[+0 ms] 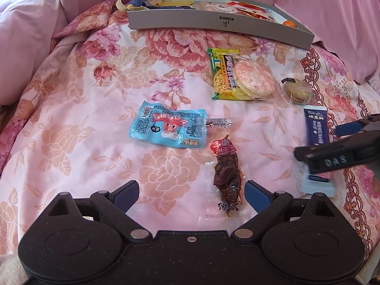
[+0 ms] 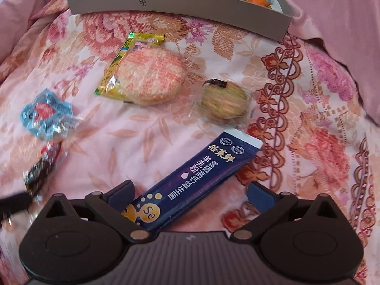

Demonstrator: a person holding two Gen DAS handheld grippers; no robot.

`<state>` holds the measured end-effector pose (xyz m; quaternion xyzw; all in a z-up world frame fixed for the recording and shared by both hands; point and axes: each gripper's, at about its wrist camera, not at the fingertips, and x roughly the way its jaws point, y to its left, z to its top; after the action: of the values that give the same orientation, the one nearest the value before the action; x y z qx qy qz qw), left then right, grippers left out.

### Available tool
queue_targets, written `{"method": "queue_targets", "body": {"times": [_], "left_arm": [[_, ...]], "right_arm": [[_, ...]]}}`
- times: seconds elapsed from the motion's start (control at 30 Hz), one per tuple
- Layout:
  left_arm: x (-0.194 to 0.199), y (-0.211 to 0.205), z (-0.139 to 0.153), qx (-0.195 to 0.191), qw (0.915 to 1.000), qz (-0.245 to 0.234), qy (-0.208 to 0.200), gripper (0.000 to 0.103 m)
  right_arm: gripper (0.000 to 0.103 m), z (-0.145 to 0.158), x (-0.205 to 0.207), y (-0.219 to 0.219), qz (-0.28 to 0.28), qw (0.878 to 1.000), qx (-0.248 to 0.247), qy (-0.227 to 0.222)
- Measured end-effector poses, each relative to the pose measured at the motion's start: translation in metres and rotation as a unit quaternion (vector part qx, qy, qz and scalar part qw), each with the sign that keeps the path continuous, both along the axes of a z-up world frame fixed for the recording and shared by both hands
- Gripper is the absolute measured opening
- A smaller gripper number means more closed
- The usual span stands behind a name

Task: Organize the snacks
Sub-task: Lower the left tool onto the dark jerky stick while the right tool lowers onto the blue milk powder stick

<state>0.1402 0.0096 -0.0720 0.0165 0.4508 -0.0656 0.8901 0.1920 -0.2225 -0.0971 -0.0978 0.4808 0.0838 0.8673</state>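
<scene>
Snacks lie on a floral bedspread. My left gripper is open, its jaws on either side of a clear packet of dark dried meat. A light blue packet lies just beyond it. My right gripper is open around a dark blue sachet, which also shows in the left wrist view. The right gripper also shows in the left wrist view. A yellow packet with a round rice cracker and a small wrapped green biscuit lie farther back.
A grey box holding several snacks stands at the far edge of the bedspread; it also shows in the right wrist view. Pink bedding rises behind and to both sides.
</scene>
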Motion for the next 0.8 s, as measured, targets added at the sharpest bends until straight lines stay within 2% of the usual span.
{"method": "queue_targets", "body": {"times": [0.2, 0.33, 0.53, 0.67, 0.8], "left_arm": [[0.0, -0.002, 0.0, 0.0, 1.0, -0.006, -0.001, 0.095], [-0.001, -0.008, 0.0, -0.007, 0.9996, -0.026, -0.01, 0.095], [0.01, -0.026, -0.008, 0.033, 0.9972, -0.064, -0.022, 0.093], [0.02, -0.029, -0.016, 0.039, 0.9965, -0.073, -0.009, 0.085], [0.024, -0.024, -0.016, 0.022, 0.9977, -0.064, -0.008, 0.074]], "right_arm": [[0.103, 0.003, -0.025, -0.013, 0.02, 0.998, -0.051, -0.033], [0.103, 0.004, -0.038, -0.022, 0.014, 0.999, -0.005, -0.044], [0.103, -0.006, -0.036, -0.028, -0.005, 0.998, 0.041, -0.046], [0.101, -0.012, -0.031, -0.034, -0.024, 0.997, 0.064, -0.045], [0.095, -0.013, -0.03, -0.037, -0.032, 0.994, 0.089, -0.047]]}}
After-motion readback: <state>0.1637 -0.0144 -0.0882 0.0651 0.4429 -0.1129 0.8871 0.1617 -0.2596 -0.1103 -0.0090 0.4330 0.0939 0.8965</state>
